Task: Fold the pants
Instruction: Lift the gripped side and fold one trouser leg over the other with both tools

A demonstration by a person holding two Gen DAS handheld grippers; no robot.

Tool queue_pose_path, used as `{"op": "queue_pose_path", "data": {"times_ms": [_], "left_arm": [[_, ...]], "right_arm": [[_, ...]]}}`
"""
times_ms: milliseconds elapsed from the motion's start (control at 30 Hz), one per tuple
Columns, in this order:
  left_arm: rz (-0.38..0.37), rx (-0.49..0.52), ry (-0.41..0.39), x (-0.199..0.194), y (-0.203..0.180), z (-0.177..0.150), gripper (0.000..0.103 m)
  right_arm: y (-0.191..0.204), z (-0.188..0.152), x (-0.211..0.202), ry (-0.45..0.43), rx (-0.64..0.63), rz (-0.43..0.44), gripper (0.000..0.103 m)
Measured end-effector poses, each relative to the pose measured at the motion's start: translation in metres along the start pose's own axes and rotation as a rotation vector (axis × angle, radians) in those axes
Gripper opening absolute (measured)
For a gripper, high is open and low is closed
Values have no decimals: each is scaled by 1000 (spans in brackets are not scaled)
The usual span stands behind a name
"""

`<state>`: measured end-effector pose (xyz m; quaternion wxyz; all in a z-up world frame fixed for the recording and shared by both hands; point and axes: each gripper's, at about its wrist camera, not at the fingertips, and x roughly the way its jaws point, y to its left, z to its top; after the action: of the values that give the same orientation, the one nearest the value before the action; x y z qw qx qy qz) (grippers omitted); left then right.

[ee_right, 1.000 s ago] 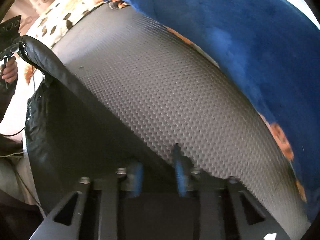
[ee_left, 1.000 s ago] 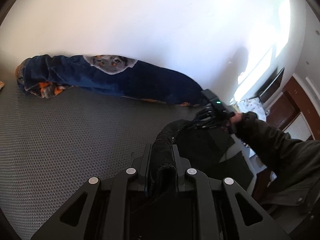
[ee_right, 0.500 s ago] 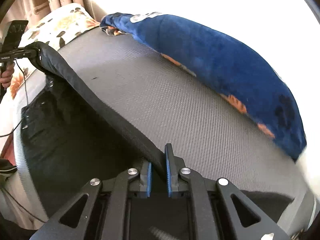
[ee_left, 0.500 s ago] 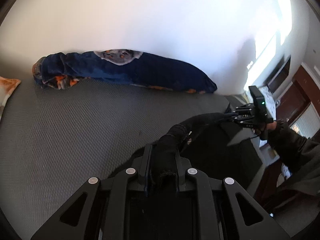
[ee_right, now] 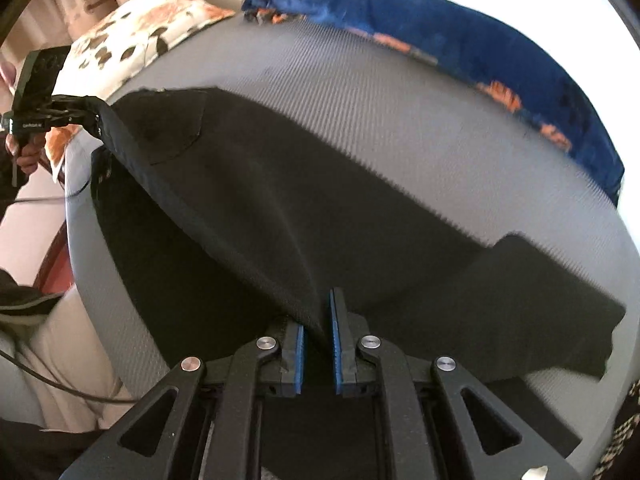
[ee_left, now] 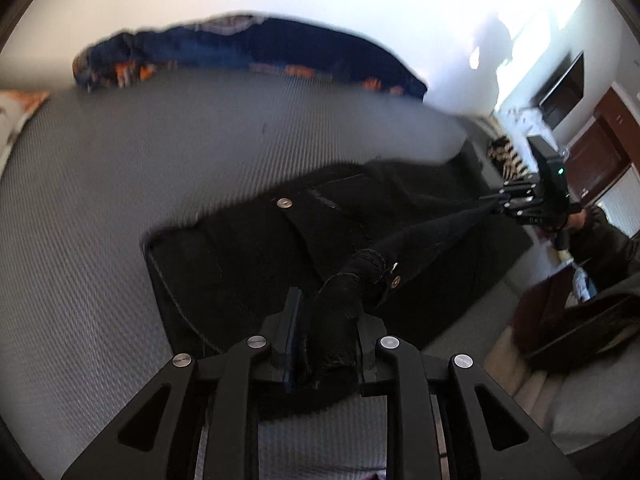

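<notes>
Grey textured mattress (ee_left: 120,208) fills most of both views. Blue patterned blanket (ee_left: 248,52) bunched along its far edge, 11 to 1 o'clock in the left wrist view, 12 to 3 o'clock in the right wrist view. Floral pillow (ee_right: 140,24) at 10–11 o'clock in the right wrist view, touching the mattress edge.

Black pants (ee_left: 256,256) lie on the mattress, centre of frame in both views, near side partly lifted. One edge is stretched in a taut line between the two grippers; the rest drapes flat on the mattress under it. Snap button visible on the flat part, two more on the lifted bunch near 6 o'clock in the left wrist view.

Left gripper (ee_left: 326,344): at 6 o'clock, jaws opening, a thick wad of pants fabric between them, right pad still against it, a sliver of gap at the left pad. In the right wrist view it sits at 9 o'clock with the pants corner at its tips, a hand (ee_right: 28,156) on its handle.

Right gripper (ee_right: 318,344): at 6 o'clock, blue pads clenched on a thin pants fold. In the left wrist view it sits at 3 o'clock, pants edge at its tips.
</notes>
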<state>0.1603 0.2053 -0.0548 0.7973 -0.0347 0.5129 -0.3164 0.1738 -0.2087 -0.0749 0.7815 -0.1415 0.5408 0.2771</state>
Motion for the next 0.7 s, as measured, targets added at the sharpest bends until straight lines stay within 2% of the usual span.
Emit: {"op": "queue_pose_path", "data": {"times_ms": [167, 333, 433, 500, 567, 633, 700], "left_arm": [[30, -25, 30, 11, 0, -23, 28], [70, -44, 28, 10, -5, -30, 34], [107, -53, 35, 5, -12, -31, 41], [139, -40, 41, 1, -20, -36, 51], [132, -40, 47, -4, -23, -40, 75], [157, -50, 25, -13, -28, -43, 83], [163, -92, -7, -26, -26, -50, 83]], "right_arm": [[18, -25, 21, 47, -3, 9, 9], [19, -30, 34, 54, 24, -9, 10], [21, -31, 33, 46, 34, -18, 12], [22, -34, 33, 39, 39, -22, 12], [22, -35, 33, 33, 50, -23, 14], [22, -37, 33, 24, 54, -26, 14], [24, -38, 32, 18, 47, -31, 15]]}}
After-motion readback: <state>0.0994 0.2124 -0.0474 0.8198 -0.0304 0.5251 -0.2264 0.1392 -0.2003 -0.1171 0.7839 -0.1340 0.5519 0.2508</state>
